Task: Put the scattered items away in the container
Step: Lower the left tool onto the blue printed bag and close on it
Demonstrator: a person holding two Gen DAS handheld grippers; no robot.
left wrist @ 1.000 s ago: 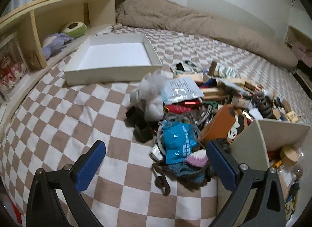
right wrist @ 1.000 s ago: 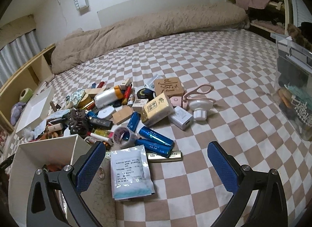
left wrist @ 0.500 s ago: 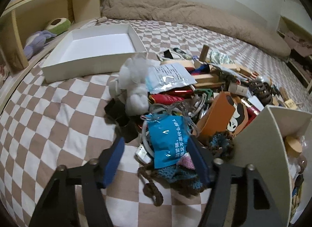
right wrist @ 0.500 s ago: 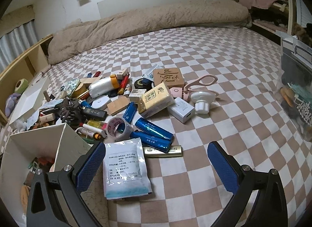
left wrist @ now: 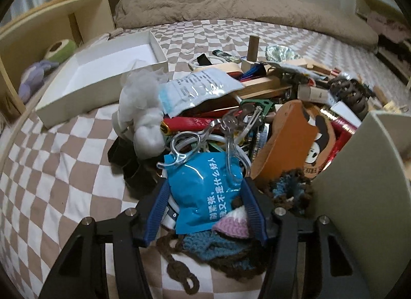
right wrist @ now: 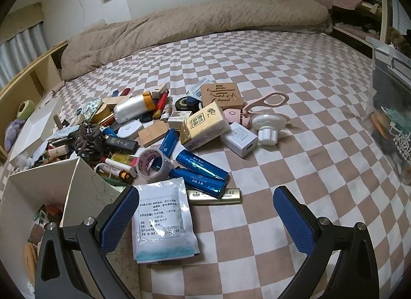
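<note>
The left gripper (left wrist: pixel 204 207) is squeezing the blue packet (left wrist: pixel 205 191) at the near edge of the clutter on the bed (left wrist: pixel 64 160), its jaws having just been closing. The right gripper (right wrist: pixel 205 218) is hanging wide open over the white sachet (right wrist: pixel 163 219), beside the container (right wrist: pixel 38 191).

Dim, warm indoor light is coming from overhead, casting soft shadows. Glare is showing on the clear packet (left wrist: pixel 203 88) and the blue sachet (left wrist: pixel 205 191). Fisheye is bending the edges, corners are vignetting black. Focus is holding sharp; no motion blur.
</note>
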